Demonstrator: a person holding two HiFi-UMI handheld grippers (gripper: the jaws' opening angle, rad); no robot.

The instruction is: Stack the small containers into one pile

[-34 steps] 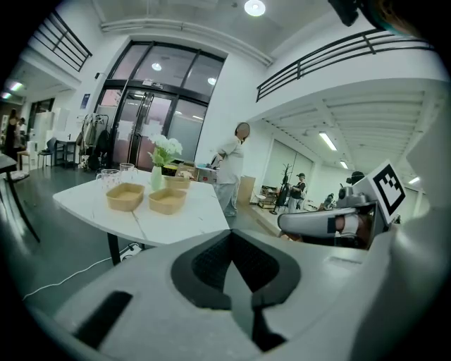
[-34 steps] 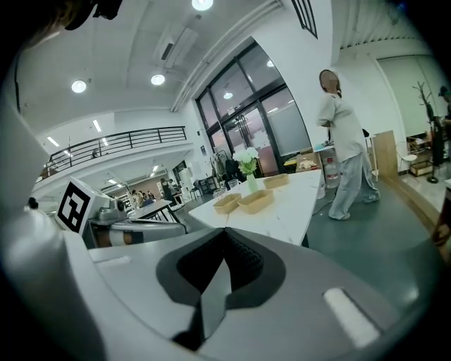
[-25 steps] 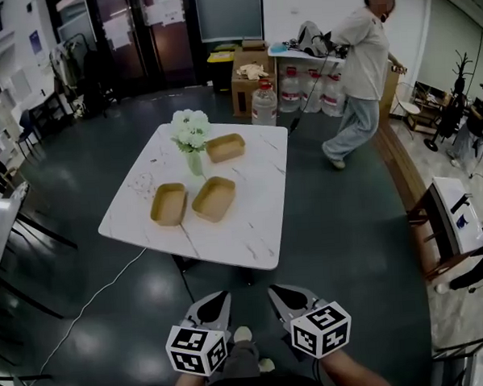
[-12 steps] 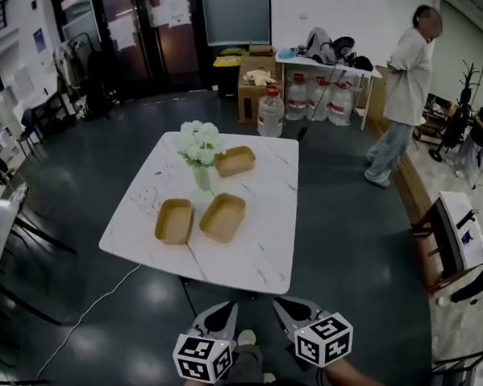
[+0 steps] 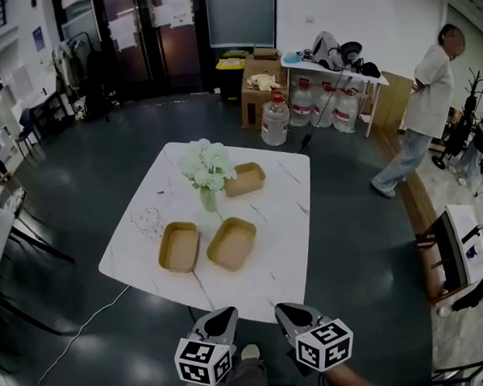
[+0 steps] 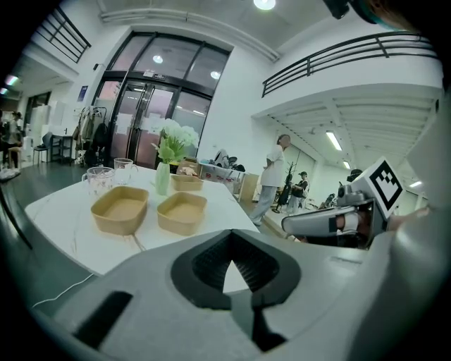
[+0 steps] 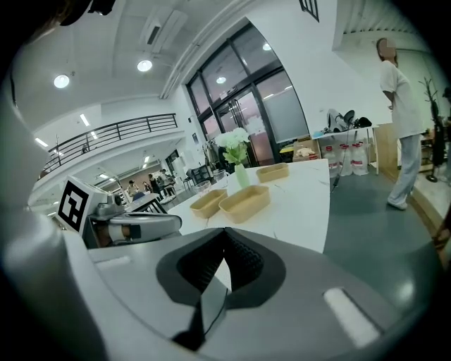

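Three small tan containers lie on the white marble table. One container sits front left, a second container is beside it on the right, and a third container rests farther back behind a vase of white flowers. My left gripper and right gripper hang side by side below the table's near edge, both shut and empty. The left gripper view shows the two near containers; the right gripper view shows them too.
Two clear glasses stand at the table's left side. Dark chairs line the left. A person stands at the back right near a cluttered table with water jugs. A white cable runs across the dark floor.
The view has come closer to the table, which sits lower and nearer in the frame. The person at the back has walked off to the right. Both grippers stay shut.
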